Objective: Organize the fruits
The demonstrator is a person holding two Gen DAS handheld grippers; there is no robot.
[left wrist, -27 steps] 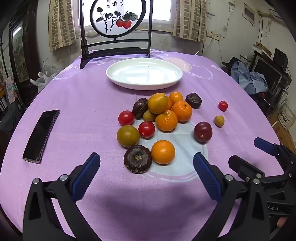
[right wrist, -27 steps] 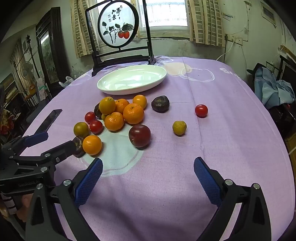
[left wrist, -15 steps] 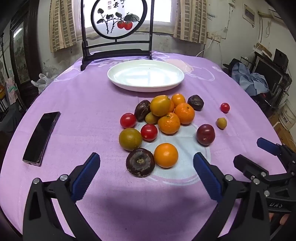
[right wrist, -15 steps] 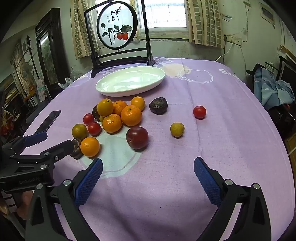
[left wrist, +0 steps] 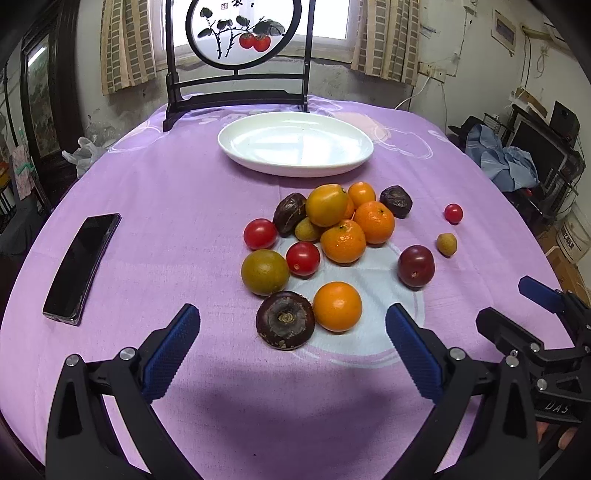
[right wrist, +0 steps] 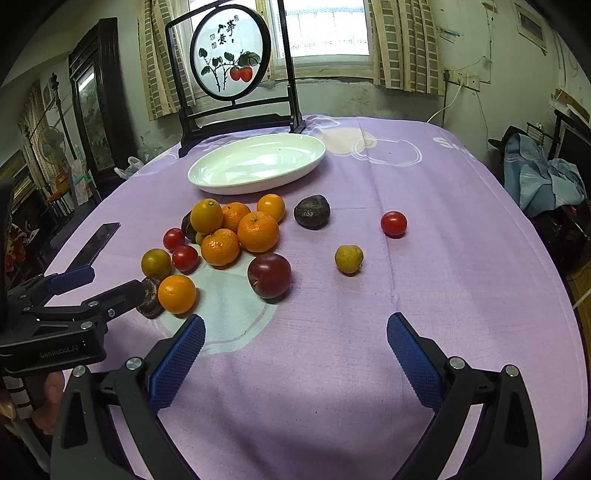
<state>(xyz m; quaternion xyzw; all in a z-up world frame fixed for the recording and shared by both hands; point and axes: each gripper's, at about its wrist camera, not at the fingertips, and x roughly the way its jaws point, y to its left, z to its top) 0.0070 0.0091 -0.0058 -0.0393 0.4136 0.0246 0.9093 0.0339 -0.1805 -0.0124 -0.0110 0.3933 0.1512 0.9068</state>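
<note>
A pile of fruit lies mid-table on the purple cloth: oranges (left wrist: 342, 240) (right wrist: 258, 231), red tomatoes (left wrist: 303, 258), a dark mangosteen (left wrist: 285, 319), a near orange (left wrist: 337, 306) (right wrist: 177, 294), a plum (left wrist: 416, 266) (right wrist: 269, 275), a small yellow fruit (right wrist: 348, 259) and a lone tomato (right wrist: 393, 223). An empty white plate (left wrist: 295, 143) (right wrist: 255, 164) stands behind. My left gripper (left wrist: 291, 339) is open and empty just short of the mangosteen. My right gripper (right wrist: 295, 350) is open and empty, short of the plum.
A black phone (left wrist: 81, 267) lies at the left of the table. A dark wooden stand with a round painted screen (left wrist: 238, 33) stands behind the plate. The right gripper shows in the left wrist view (left wrist: 524, 314); the left one in the right wrist view (right wrist: 85, 291).
Both grippers have drawn back slightly from the fruit and tilted up a little; the fruit sits lower in both views. Jaws stay open. No fruit has moved.
</note>
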